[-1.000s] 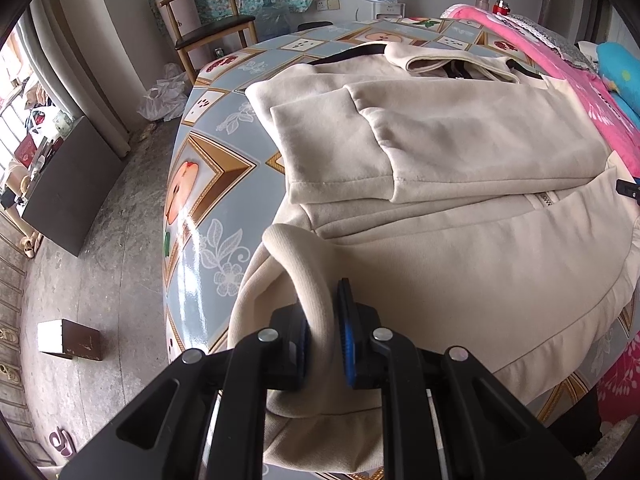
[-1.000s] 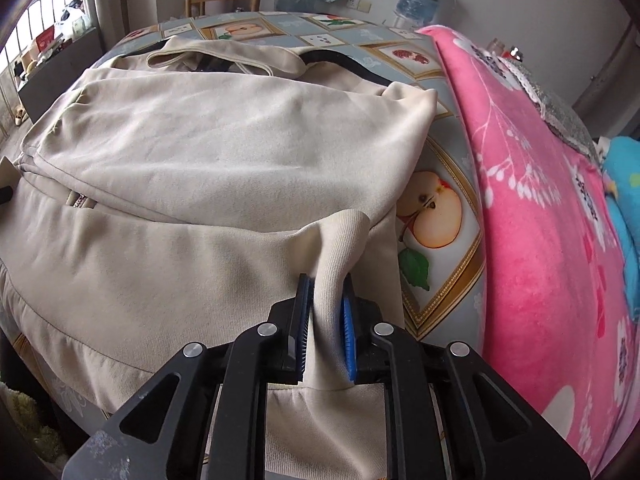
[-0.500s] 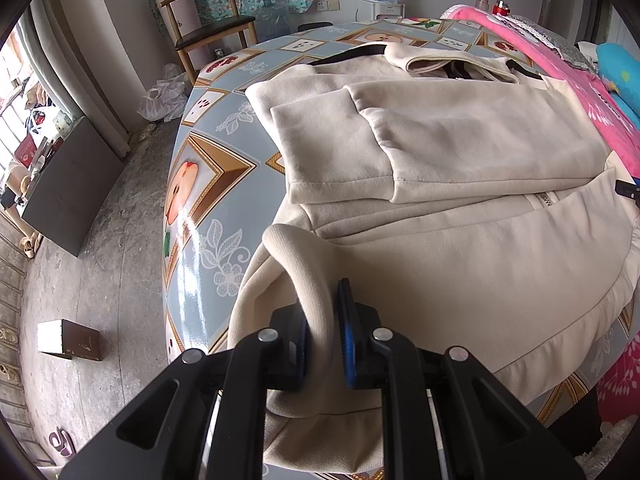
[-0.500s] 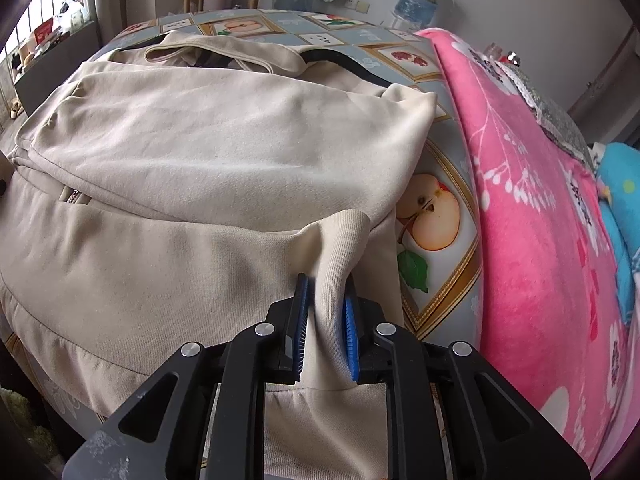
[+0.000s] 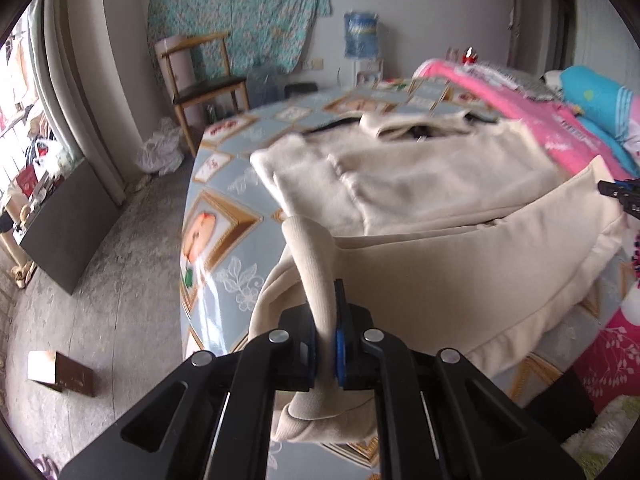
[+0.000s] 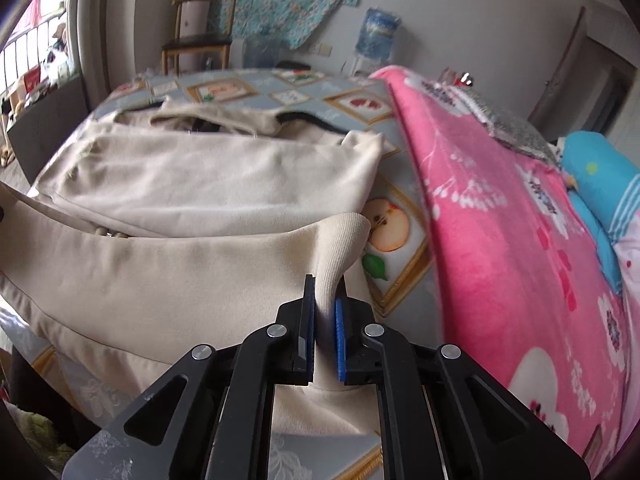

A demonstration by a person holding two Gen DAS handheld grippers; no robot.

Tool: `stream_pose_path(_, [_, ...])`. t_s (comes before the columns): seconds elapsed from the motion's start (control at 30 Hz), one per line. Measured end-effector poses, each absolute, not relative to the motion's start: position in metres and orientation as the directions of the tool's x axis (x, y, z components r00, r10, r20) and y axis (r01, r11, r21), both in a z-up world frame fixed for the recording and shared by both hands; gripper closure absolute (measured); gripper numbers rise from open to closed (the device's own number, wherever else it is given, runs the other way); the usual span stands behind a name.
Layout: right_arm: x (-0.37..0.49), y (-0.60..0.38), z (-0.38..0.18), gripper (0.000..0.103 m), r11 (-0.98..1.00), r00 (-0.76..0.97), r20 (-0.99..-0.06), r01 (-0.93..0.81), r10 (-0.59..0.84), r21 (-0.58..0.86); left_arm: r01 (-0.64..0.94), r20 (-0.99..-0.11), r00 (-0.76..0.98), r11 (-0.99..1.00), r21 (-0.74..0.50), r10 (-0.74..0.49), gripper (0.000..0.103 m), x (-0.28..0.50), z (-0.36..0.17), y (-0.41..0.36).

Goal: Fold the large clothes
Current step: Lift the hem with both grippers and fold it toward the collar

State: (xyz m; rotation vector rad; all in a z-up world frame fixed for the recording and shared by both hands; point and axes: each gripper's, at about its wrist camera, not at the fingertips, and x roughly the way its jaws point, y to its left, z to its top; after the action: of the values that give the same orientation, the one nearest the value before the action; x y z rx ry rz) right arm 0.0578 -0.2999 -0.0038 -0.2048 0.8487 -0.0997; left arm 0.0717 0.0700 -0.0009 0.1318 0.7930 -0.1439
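**Both tongs grip the jacket's ribbed hem at its two near corners**

A large cream jacket [image 5: 440, 184] lies spread across the table [image 5: 224, 224], which is covered with a blue-grey oilcloth printed with framed fruit pictures. Its far half rests flat, with a sleeve folded across the body and the collar at the far end showing a dark lining. The near half is raised off the surface, forming a long slack fold that runs from one pair of tongs to the other.

The left tongs [image 5: 327, 320] are closed tight on the ribbed hem band at the garment's left corner; the cloth rises in a narrow ridge out of the blue pads and droops below them. The right tongs [image 6: 325, 312] are likewise clamped on the ribbed band at the right corner (the same jacket [image 6: 208, 184] seen from the other side), the fabric standing up between the pads in a peak. The right tongs' tip also shows at the right edge of the left view.

A pink floral blanket [image 6: 500, 240] lies just beside the jacket on the right, with a blue pillow [image 6: 596, 168] beyond it. A wooden chair [image 5: 204, 84] stands past the table's far end, near a water bottle [image 5: 362, 34] against the wall. A small brown box [image 5: 60, 372] sits on the concrete floor to the left.
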Motion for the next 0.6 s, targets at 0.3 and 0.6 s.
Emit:
stream_pose_path(0.3, [0.047, -0.314, 0.049, 0.096, 0.988, 0.779, -0.611, 0.073, -0.140, -0.133, 0.220, -0.602, 0.783, 0.975, 0.036, -0.155, 0.096, 0.064, 0.062, 0.073])
stream_pose_path(0.6, [0.171, -0.334, 0.080, 0.096, 0.992, 0.839, -0.537, 0.023, -0.086, -0.124, 0.216, -0.577, 0.793, 0.976, -0.035, -0.197, 0.096, 0.209, 0.099, 0.096])
